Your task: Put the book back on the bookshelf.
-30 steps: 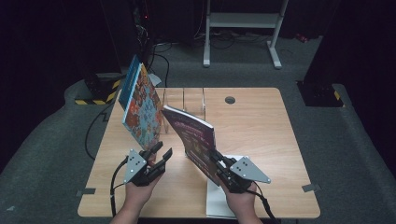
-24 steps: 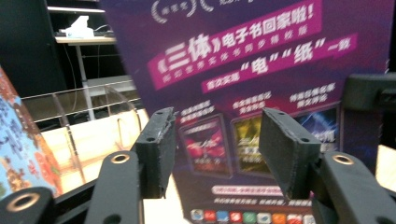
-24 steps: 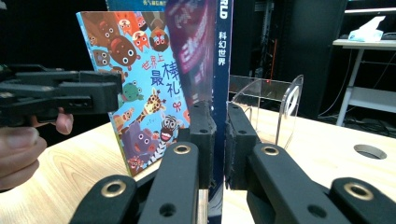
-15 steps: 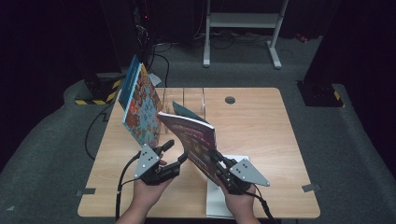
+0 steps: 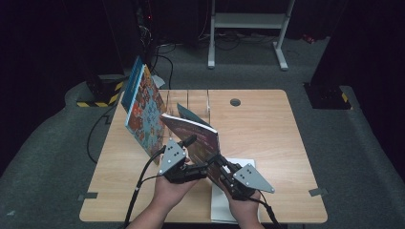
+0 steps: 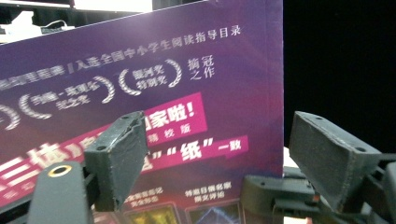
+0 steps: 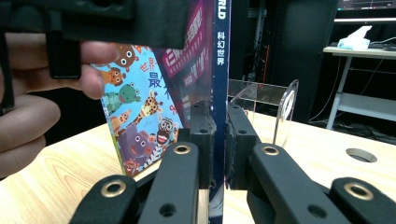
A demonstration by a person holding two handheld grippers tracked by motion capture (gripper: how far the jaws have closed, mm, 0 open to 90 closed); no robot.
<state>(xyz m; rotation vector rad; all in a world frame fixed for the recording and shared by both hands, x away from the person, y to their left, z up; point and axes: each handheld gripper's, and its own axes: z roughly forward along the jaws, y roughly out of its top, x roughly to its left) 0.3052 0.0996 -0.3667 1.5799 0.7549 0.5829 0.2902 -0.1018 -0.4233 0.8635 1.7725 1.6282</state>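
While right gripper (image 5: 220,161) grips magazine (image 5: 193,136) | left gripper (image 5: 198,153) fingers released | wooden table (image 5: 267,129), dark room

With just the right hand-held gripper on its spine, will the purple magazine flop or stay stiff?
The purple magazine looks thin and soft-covered, so it probably sags away from the clamped spine. The glossy cover may slip in the right hand-held gripper. The open left hand-held gripper at its cover could steady it.
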